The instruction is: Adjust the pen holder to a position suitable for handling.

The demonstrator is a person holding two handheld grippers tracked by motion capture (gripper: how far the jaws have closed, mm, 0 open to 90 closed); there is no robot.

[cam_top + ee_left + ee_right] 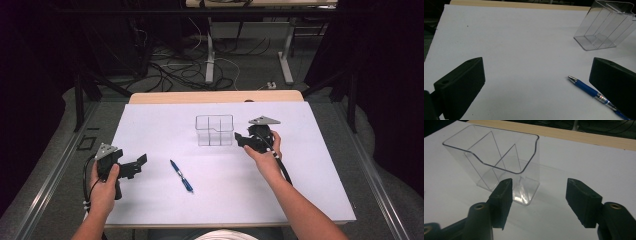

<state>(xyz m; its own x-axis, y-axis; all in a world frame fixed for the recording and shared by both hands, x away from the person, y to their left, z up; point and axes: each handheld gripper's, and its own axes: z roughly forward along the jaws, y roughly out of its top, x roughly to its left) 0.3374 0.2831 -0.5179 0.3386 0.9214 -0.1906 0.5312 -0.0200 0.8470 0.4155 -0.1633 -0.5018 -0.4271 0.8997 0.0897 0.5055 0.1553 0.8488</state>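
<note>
A clear plastic organiser (214, 130) with inner dividers stands upright on the white sheet (150, 125), with nothing inside it. A blue pen (181, 176) lies flat in front of it, to its left. My right gripper (241, 141) hovers just right of the organiser, and in the right gripper view the organiser (494, 160) stands ahead of the gripper (539, 197), whose jaws are apart with nothing between them. My left gripper (139, 165) is at the left, open and empty. In the left gripper view the pen (589, 91) lies near the right jaw and the organiser (605, 25) sits far right.
The white sheet covers a wooden table whose far edge (215, 96) shows beyond it. Grey floor, cables (185, 70) and table legs lie behind. The sheet's near edge (225, 223) runs by the person's body.
</note>
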